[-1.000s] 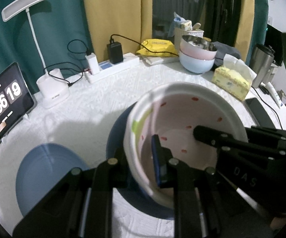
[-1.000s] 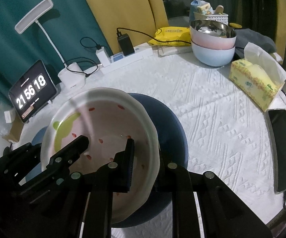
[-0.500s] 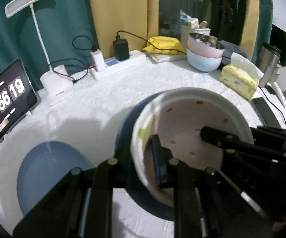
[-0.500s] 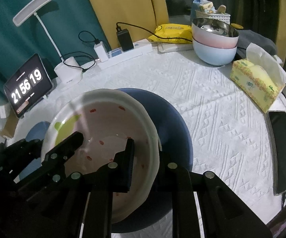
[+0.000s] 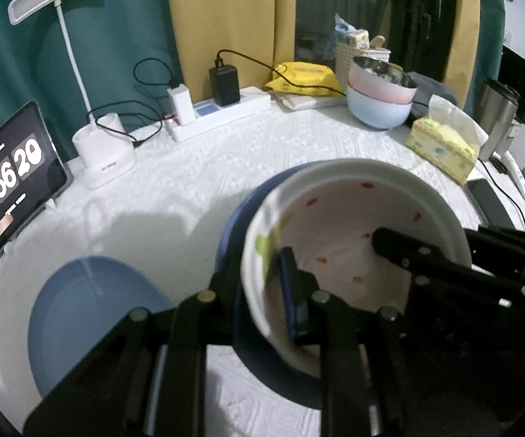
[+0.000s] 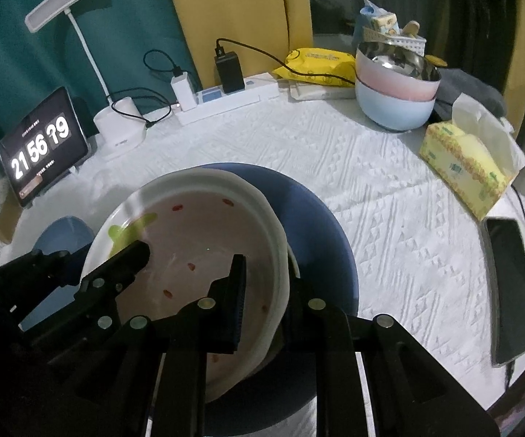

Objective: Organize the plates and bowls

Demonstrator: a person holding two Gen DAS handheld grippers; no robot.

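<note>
The white bowl [image 5: 353, 225], pink inside with red flecks and a green mark, is held tilted above the dark blue plate [image 6: 320, 225], which lies on the white-clothed counter [image 6: 390, 196]. Whether bowl and plate touch cannot be told. Both grippers grip the bowl's rim from opposite sides. In the left wrist view the left gripper [image 5: 262, 291] is clenched on the rim at about 7 o'clock of the bowl, one finger inside and the other outside the wall, while the right gripper [image 5: 444, 266] reaches in from 4 o'clock. In the right wrist view the right gripper [image 6: 266, 291] is clamped on the rim at 4 o'clock of the bowl, jaws on either side of the wall, and the left gripper [image 6: 91, 280] comes in from 8 o'clock.

A light blue plate [image 5: 87, 313] lies apart on the counter at 9 o'clock of the dark plate. At 1 o'clock, well away near the far edge, stands a stack of bowls [image 6: 395, 87]: steel inside pink inside pale blue. Just beside that stack at 4 o'clock sits a yellow tissue box [image 6: 462, 167], and a phone [image 6: 510, 284] lies at the counter's right edge. Along the back stand a power strip [image 5: 222, 113], a white lamp [image 5: 102, 153] and a tablet clock [image 5: 4, 182]
</note>
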